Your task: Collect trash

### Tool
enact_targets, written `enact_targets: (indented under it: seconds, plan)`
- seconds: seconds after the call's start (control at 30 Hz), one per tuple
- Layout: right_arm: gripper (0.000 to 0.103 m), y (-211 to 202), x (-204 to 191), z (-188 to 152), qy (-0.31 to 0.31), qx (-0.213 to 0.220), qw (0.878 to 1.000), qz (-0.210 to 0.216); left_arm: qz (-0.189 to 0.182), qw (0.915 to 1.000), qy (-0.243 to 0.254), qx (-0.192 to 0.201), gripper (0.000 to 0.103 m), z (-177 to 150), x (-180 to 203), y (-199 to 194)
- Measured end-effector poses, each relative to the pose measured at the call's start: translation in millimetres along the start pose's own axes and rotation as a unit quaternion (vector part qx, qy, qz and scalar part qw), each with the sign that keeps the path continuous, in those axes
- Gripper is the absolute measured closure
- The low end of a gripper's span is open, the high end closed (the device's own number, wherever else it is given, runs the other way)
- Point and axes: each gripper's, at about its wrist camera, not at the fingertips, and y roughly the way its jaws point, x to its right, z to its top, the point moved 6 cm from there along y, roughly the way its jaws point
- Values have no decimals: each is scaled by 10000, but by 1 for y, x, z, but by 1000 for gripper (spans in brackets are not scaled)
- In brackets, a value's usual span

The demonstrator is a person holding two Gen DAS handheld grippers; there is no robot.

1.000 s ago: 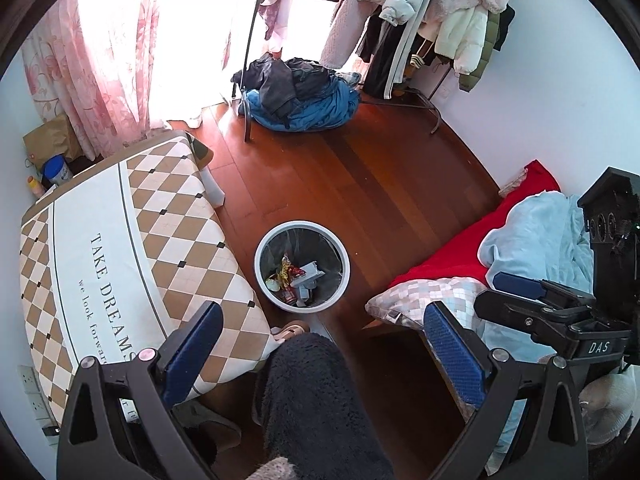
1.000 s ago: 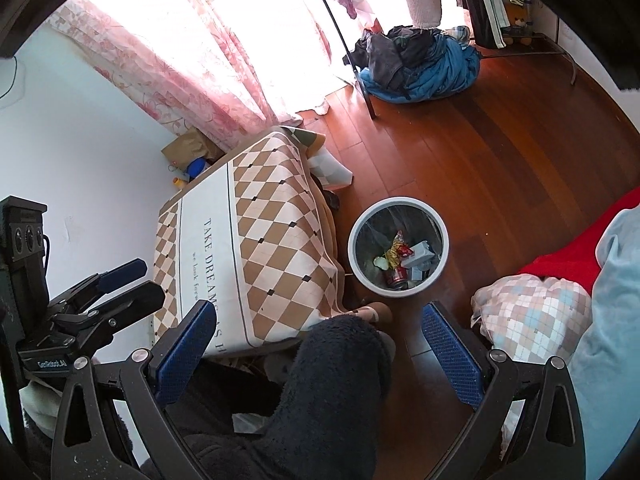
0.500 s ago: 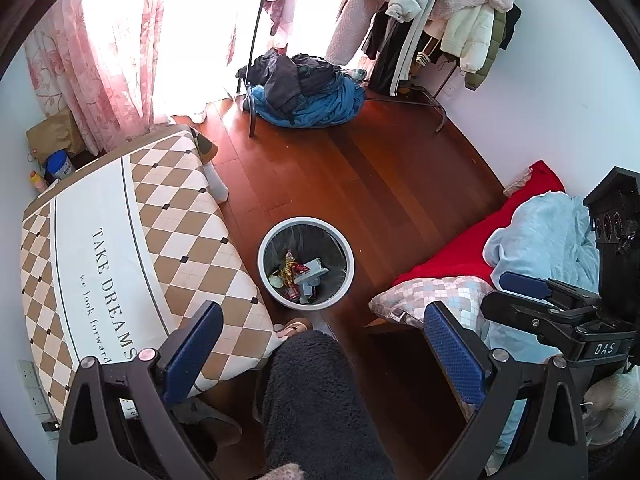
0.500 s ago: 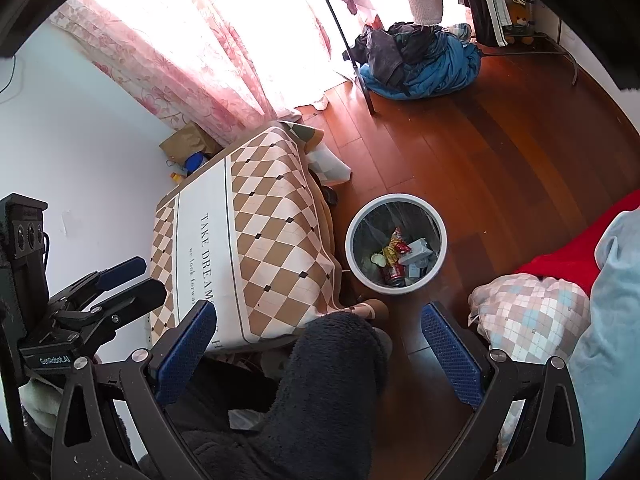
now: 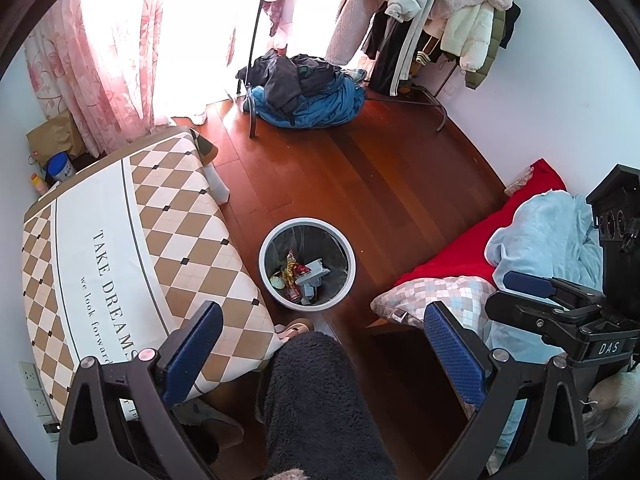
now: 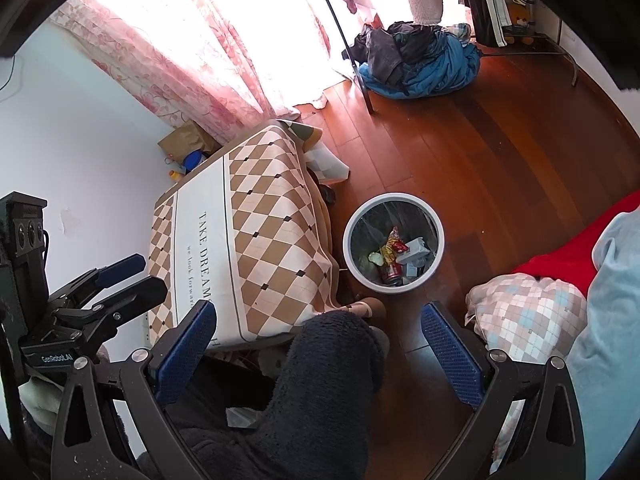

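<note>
- The waste bin (image 5: 307, 264) stands on the wooden floor (image 5: 360, 168), between the cloth-covered table (image 5: 120, 240) to its left and the bed (image 5: 532, 240) to its right.
- Wrappers, a can and a small box (image 6: 412, 252) lie in the bin.
- A pillow (image 5: 432, 296) lies on the near end of the bed.
- Behind the bin, well apart, a heap of clothes (image 5: 312, 92) lies on the floor under a clothes rack (image 5: 432, 20).
- A person's leg (image 5: 320, 400) is before the bin, with the foot (image 5: 296, 326) just beside its rim.
</note>
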Motion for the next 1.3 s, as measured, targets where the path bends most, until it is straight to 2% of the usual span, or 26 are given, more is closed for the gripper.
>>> enact_targets:
  seconds: [1.3]
  plan:
    - [0,-4,1,9,-29,-35,10000,39,-98,9999,2,-51,0,0,10,6]
